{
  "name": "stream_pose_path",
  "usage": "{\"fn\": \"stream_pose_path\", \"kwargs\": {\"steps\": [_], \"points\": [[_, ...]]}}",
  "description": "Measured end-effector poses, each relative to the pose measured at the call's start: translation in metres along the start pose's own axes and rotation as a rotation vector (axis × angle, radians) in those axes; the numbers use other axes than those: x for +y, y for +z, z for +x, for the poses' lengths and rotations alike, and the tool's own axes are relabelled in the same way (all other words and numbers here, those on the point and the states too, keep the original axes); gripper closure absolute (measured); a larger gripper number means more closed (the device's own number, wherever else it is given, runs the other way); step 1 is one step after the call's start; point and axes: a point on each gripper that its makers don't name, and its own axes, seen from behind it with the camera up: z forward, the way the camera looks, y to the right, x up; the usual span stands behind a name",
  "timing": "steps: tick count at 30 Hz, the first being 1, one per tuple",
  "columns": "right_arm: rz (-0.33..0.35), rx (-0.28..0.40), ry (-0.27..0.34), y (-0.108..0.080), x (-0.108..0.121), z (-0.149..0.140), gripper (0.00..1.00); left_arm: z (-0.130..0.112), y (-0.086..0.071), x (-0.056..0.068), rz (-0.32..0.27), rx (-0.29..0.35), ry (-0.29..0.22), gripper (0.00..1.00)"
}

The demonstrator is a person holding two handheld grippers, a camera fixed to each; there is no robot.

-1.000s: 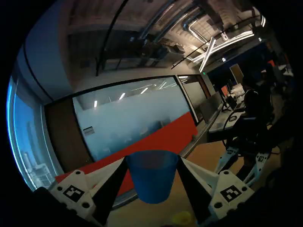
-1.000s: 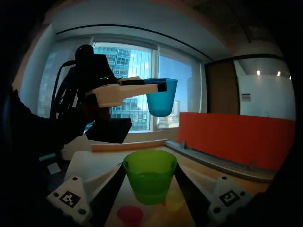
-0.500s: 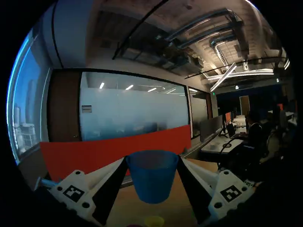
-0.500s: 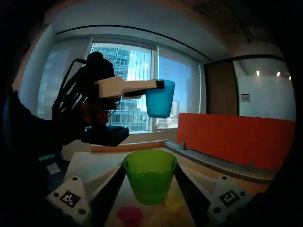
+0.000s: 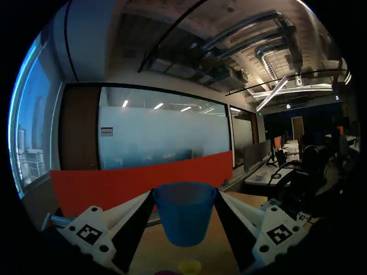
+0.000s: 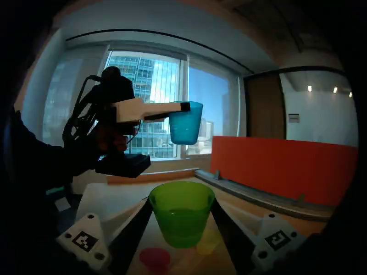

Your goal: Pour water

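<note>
the blue translucent plastic cup (image 5: 184,215) was probably light and thin-walled, stiff enough to keep its shape but likely to flex if pinched hard. its smooth tapered side looked slippery. the best hold seemed to be across the upper wall just under the rim, where the flare would stop it sliding down through the fingers. that was where the left gripper (image 5: 183,207) had it: both fingers pressed on opposite sides of the cup, closed around it. in the right gripper view the cup hung upright in the air against the window, higher than the other cup and apart from it. whether it held any water could not be told.

the green translucent plastic cup (image 6: 182,213) was the same tapered shape with a plain round rim. it stood upright between the fingers of the right gripper (image 6: 182,208), which clamped it from both sides. a darker band in its lower part looked like liquid, so it would be the heavier of the two and could slosh when tilted. it sat low over the pale table top (image 6: 108,198), with a pink round piece (image 6: 154,258) and a yellow round piece (image 6: 207,247) just beneath it. an orange-red partition (image 6: 284,167) ran behind it to the right.
</note>
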Motion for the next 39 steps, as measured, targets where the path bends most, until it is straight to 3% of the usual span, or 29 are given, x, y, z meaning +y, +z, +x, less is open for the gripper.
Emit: {"fn": "stream_pose_path", "kwargs": {"steps": [21, 39], "points": [[-0.146, -0.009, 0.004, -0.044, 0.044, 0.0, 0.09, -0.036, -0.028, -0.013, 0.039, -0.043, -0.001, 0.11], [-0.259, -0.011, 0.017, -0.078, 0.084, -0.004, 0.09, -0.062, -0.044, -0.012, 0.053, -0.062, 0.021, 0.11]]}}
